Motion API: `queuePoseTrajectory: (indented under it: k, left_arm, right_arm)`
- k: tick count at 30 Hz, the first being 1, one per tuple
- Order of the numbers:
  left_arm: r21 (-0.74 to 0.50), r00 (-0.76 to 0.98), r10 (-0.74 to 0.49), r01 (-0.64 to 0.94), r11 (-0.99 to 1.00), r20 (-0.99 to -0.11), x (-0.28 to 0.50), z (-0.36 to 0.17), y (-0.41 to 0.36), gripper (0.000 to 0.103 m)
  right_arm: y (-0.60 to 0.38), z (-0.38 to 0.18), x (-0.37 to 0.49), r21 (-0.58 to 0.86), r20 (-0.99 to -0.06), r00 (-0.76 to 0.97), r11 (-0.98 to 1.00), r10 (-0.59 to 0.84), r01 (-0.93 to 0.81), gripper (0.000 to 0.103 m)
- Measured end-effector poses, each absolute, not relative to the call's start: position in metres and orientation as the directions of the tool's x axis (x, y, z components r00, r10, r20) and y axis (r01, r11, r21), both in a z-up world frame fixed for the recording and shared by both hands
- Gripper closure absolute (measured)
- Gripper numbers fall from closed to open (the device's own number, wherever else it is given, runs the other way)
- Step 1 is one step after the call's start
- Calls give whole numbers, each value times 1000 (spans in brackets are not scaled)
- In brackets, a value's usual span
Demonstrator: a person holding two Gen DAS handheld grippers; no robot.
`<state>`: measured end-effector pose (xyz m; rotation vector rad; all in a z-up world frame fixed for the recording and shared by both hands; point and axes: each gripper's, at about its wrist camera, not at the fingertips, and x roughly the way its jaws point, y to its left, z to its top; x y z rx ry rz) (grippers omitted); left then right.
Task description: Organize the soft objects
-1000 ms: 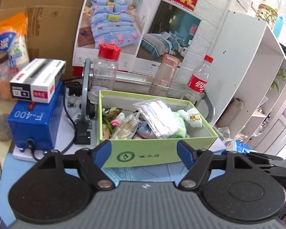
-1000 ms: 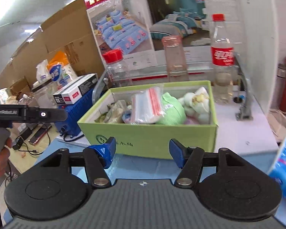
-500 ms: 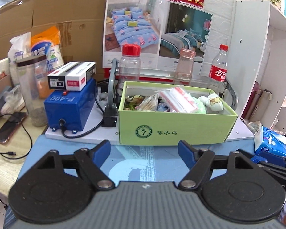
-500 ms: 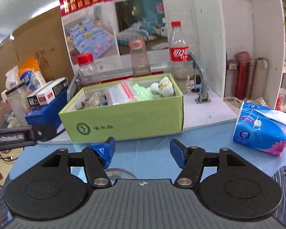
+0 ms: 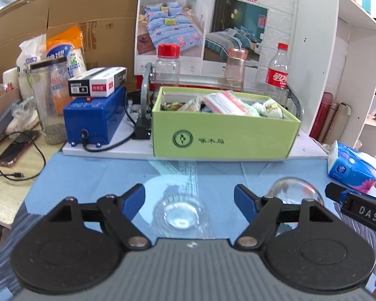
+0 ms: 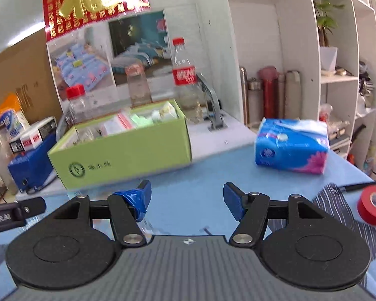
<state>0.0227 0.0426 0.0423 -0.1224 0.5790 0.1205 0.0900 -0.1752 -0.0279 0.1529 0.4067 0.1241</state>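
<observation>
**Both grippers empty, hanging over blue mat short of the green box**

Nearest: left gripper (image 5: pixel 189 195) jaws apart, nothing between the pads; a clear glass bowl (image 5: pixel 180 215) sits on the blue mat (image 5: pixel 100 173) right under the gap. Second clear bowl (image 5: pixel 297 188) just to its right, partly hidden by the finger linkage. Right gripper (image 6: pixel 186 200) also spread, empty (left pad wrapped in blue tape). Something transparent shows just behind that pad, probably one of the bowls, too blurred to say.

Mid: tissue pack (image 6: pixel 290 148) on the mat at right, red tape roll (image 6: pixel 373 208) at the edge.

Farther: green box (image 5: pixel 223 138) on a white board beyond the mat, holding the soft objects (image 5: pixel 225 104): zip bags, a pale green item, a small plush, packed tight and overlapping.

Behind: blue unit, jars, cola bottle, poster.

Step in hand, as I judge it: reach for a soft item to sort, likely into the bowls. To do it well: go in over the box's near wall from above, pick the top item only, pinch at a bunched fold rather than a slick flat bag face, lift straight so neighbours don't drag out.
</observation>
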Motion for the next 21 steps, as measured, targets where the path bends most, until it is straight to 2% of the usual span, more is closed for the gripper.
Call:
queuePoseTrajectory:
  k: [12, 21]
  left_arm:
    - [-37, 843, 37, -67, 997, -536, -9, 29, 17, 27]
    - [-27, 874, 54, -76, 997, -484, -21, 40, 14, 27]
  right_arm:
    - [-198, -48, 65, 205, -417, 898, 977, 140, -57, 53]
    - [-202, -44, 57, 235, -390, 907, 970, 157, -67, 53]
